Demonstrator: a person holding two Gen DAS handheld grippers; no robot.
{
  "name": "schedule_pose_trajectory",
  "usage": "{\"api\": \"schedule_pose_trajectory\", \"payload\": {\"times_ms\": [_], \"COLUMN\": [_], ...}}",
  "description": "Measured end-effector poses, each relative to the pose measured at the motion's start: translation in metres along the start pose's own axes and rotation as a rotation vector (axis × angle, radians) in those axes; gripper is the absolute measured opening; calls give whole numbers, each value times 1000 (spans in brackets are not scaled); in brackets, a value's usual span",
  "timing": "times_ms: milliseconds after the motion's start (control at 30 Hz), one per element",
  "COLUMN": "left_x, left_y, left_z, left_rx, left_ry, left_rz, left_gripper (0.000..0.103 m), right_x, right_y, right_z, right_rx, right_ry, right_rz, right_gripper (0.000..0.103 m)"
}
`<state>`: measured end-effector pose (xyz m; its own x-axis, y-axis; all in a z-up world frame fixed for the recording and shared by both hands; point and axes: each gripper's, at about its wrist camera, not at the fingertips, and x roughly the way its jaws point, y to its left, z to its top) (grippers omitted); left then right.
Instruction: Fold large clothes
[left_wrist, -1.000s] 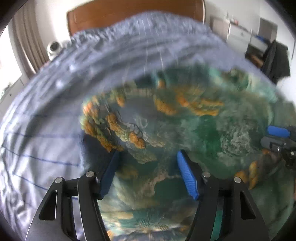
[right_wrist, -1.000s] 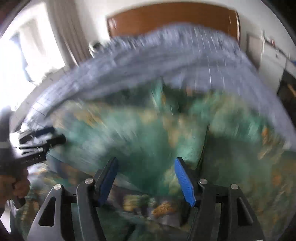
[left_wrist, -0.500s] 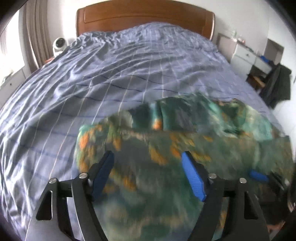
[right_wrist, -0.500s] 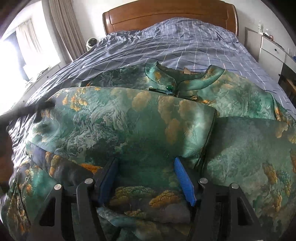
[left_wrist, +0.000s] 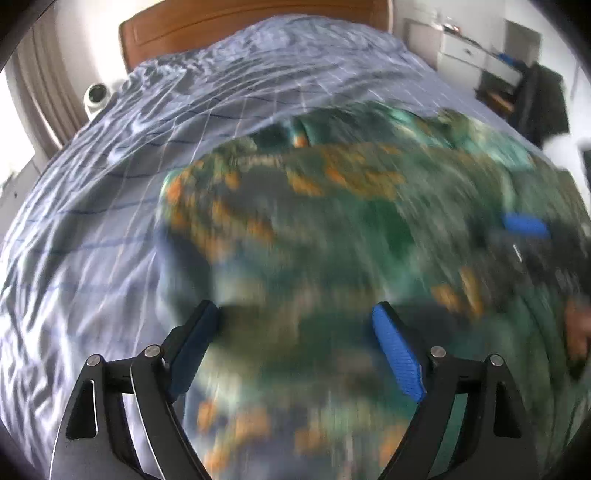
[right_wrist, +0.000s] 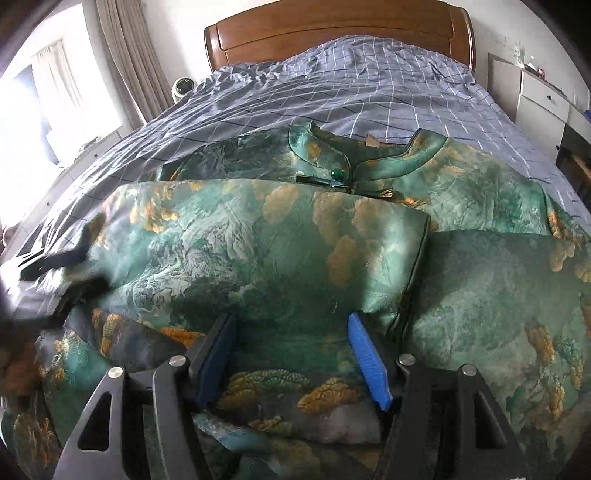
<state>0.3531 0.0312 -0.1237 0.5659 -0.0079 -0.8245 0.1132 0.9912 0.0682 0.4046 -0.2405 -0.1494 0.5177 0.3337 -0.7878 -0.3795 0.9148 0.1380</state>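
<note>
The green patterned garment is spread on the bed, its collar toward the headboard. One panel is seen already folded across the front, its edge lying down the middle; further folds are judged to remain.

The left gripper is held over the cloth, its jaws having just been opening and now wide apart with nothing clamped. The right gripper is held low over the fold with jaws apart; whether cloth is pinched cannot be told.

A small white camera and a white cabinet are seen beside the bed, neither in the way.
</note>
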Motion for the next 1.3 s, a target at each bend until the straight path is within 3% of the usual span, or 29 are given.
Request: {"api": "schedule_pose_trajectory", "payload": {"times_ms": [100,167,200,267,367,500,600,700,833,967,1067,1300], "left_x": [-41,-68,-80,-99,-120,-132,-133,-132,-120,-108,-98,-94], "left_y": [2,10,15,30,60,110,136,134,99,72,58,11], "left_z": [-30,-48,-57,-73,-96,-129,-149,-162,-171,-171,-168,-168], "left_rx": [11,11,11,9,-43,-213,-331,-364,-304,-209,-168,47], "left_ry": [-6,-36,-48,-63,-65,-15,21,44,93,98,127,167], "left_rz": [-31,-38,-35,-30,-14,-29,-86,-183,-258,-194,-188,-210], "left_gripper": [93,98,98,99,99,99,99,99,99,100,101,100], "right_x": [-15,-37,-48,-71,-108,-164,-206,-240,-270,-276,-267,-247], "right_y": [5,5,4,0,-10,-43,-78,-113,-137,-140,-140,-133], "right_z": [3,0,-3,-14,-44,-99,-140,-180,-227,-260,-274,-276], "right_rx": [11,47,59,78,88,131,199,279,330,340,358,381], "right_ry": [2,-7,-15,-22,-19,-16,-17,12,61,96,123,138], "right_rz": [-20,-9,-5,7,-8,-64,-137,-176,-173,-87,-41,79], "right_gripper": [65,75,86,86,86,86,86,86,86,86,86,87]}}
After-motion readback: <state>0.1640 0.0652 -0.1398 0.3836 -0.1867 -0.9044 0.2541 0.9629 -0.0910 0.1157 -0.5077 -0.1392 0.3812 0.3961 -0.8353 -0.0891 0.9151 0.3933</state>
